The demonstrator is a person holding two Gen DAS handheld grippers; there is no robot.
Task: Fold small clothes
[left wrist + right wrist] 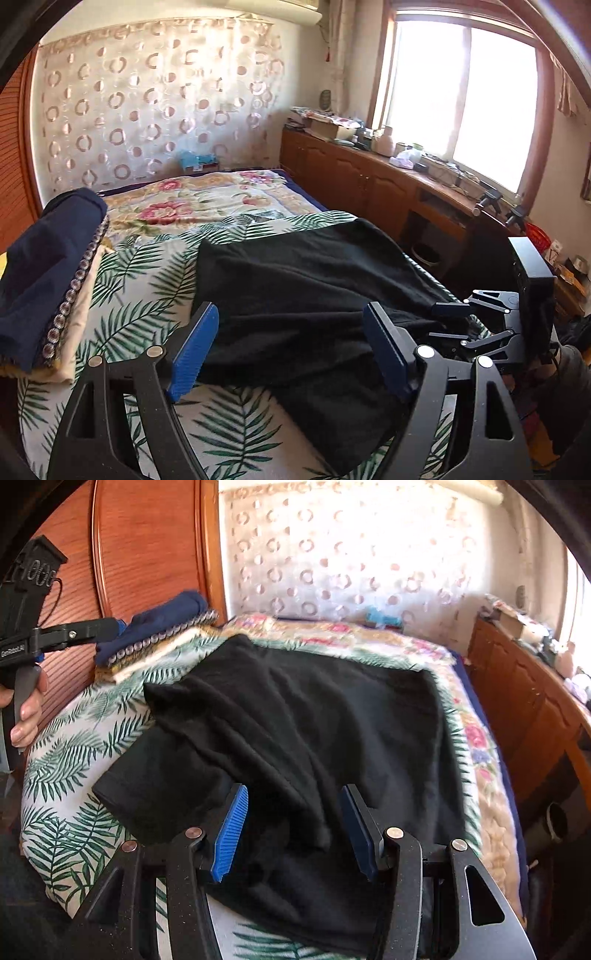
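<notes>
bedroom, daylit: window [461, 103] at right, wooden cabinet [354, 184] below it with a cluttered top, curtain [147, 103] with ring pattern behind the bed, wooden panel [147, 546] at the left side.

bed [155, 280]: covered with a leaf-print sheet near the front and a floral blanket [192, 203] further back.

black garment [295, 288]: spread on the leaf-print sheet, wrinkled, partly folded over itself, 1 flap doubled across the middle, near edge hanging toward the bed's front. lying between both grippers' fingers in the wrist views.

stack of folded clothes [48, 280]: at the left edge of the bed, navy piece on top, a patterned band along its side, cream piece beneath. well apart from the black garment.

left gripper [291, 350]: released, blue pads spread wide, hovering over the black garment's near edge, no cloth pinched. seen from the right wrist view as a black tool held by a hand [26, 709] at far left.

right gripper [295, 834]: jaws half apart, black cloth lying between the 2 blue pads; cannot tell whether the pads press on it.
</notes>
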